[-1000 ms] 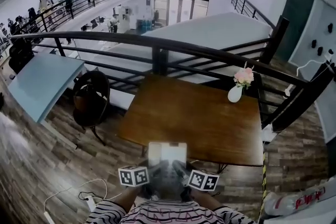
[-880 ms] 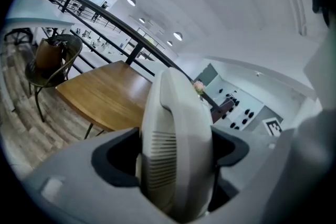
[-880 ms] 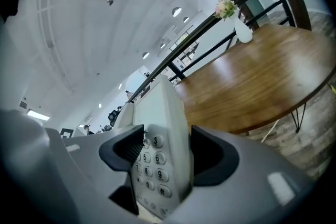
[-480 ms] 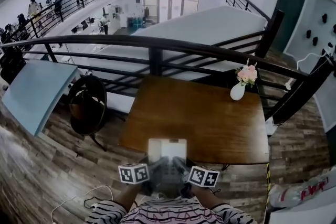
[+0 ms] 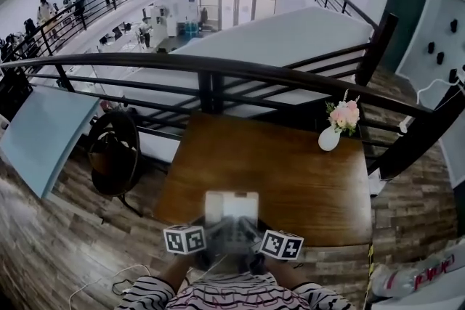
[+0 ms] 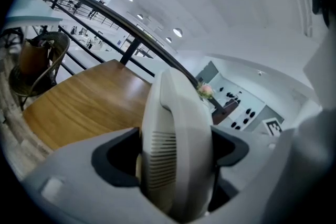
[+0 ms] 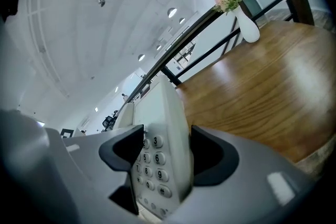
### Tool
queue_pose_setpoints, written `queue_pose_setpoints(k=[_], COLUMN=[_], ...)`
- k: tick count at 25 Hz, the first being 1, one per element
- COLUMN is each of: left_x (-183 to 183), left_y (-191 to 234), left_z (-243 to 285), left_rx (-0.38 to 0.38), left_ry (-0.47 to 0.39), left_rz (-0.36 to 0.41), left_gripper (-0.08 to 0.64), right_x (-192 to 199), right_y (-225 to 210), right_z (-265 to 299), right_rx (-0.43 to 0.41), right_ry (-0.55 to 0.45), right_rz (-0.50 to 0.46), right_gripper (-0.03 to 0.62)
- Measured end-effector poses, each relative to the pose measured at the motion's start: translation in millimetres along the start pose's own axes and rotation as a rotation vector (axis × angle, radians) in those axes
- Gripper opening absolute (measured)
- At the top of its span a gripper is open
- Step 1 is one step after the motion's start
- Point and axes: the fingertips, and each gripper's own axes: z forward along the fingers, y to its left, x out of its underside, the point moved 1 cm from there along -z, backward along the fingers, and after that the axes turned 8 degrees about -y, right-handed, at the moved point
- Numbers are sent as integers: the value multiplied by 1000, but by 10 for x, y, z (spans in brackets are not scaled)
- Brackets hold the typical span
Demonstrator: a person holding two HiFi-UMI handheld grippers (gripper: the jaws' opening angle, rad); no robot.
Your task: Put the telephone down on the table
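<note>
A white desk telephone hangs in the air over the near edge of the brown wooden table, held from both sides. My left gripper is shut on its handset side; the left gripper view shows the ribbed handset clamped between the dark pads. My right gripper is shut on the keypad side, where the number keys sit between its jaws. The phone is tilted and does not touch the tabletop.
A white vase with pink flowers stands at the table's far right corner, also as the vase. A black railing runs behind the table. A dark round chair stands left of it. White cables lie on the wooden floor.
The view has shifted forward, so the table sits lower and nearer in the head view. The telephone stays clamped between both grippers in the same place in the frame.
</note>
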Motion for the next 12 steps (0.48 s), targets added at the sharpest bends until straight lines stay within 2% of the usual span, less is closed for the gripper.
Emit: queue_pose_setpoints(k=[12], left_x=[-635], left_y=[252], left_z=[1534], left_rx=[19], left_ry=[15], left_rz=[1], left_gripper=[391], right_x=[-1081], right_y=[-782], right_z=[962], right_rx=[10], right_ry=[-13], right_rz=[17], right_gripper=[270])
